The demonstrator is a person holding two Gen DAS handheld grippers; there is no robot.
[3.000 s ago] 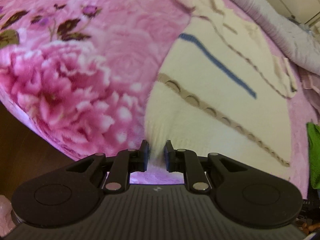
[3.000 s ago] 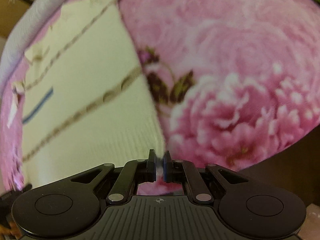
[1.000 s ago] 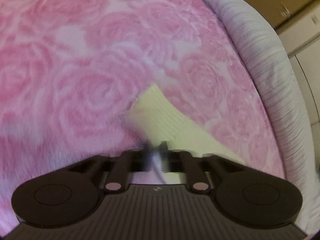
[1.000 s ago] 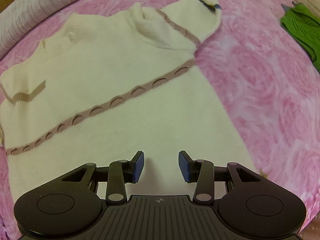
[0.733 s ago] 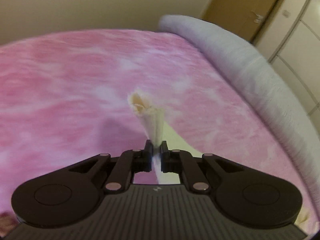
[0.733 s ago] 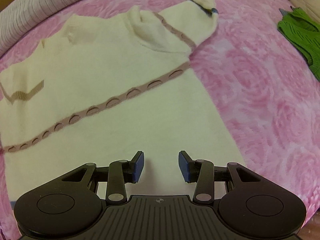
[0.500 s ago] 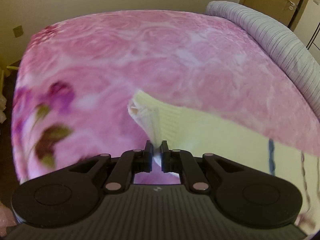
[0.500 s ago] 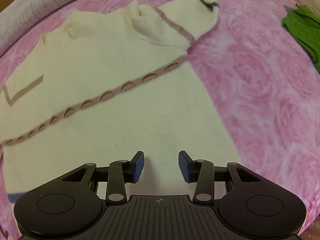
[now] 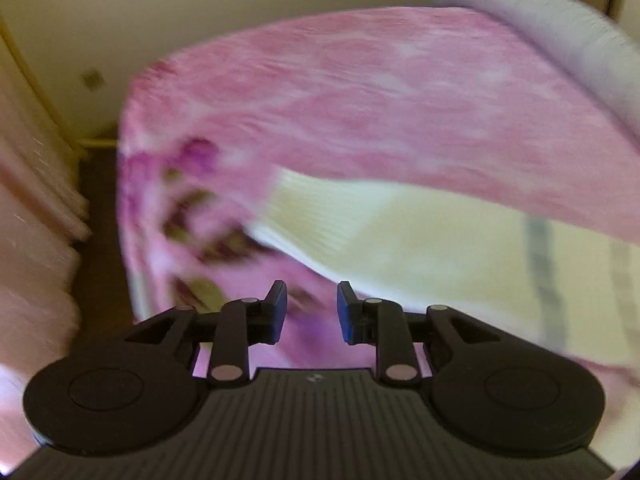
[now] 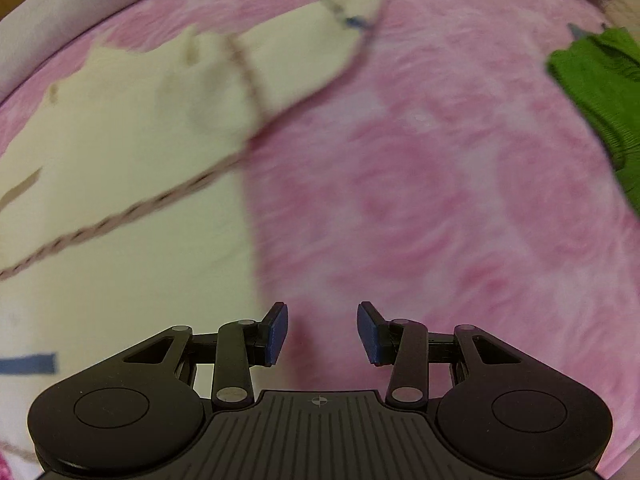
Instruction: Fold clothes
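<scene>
— Where did we have room?
— Over bare pink blanket (image 10: 460, 184), right of the cream sweater (image 10: 120, 208).
— Any obstacles?
— A green garment (image 10: 600, 92) lay far right; the grey bolster (image 9: 560, 36) bounded the far edge.

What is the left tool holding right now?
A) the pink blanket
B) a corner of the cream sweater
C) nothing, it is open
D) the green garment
C: the left tool has its fingers spread apart with only pink blanket showing in the gap; the cream sweater lies flat beyond it.

We hold our left gripper (image 9: 308, 307) and right gripper (image 10: 322, 334) with jaws spread apart, both gripping nothing.
</scene>
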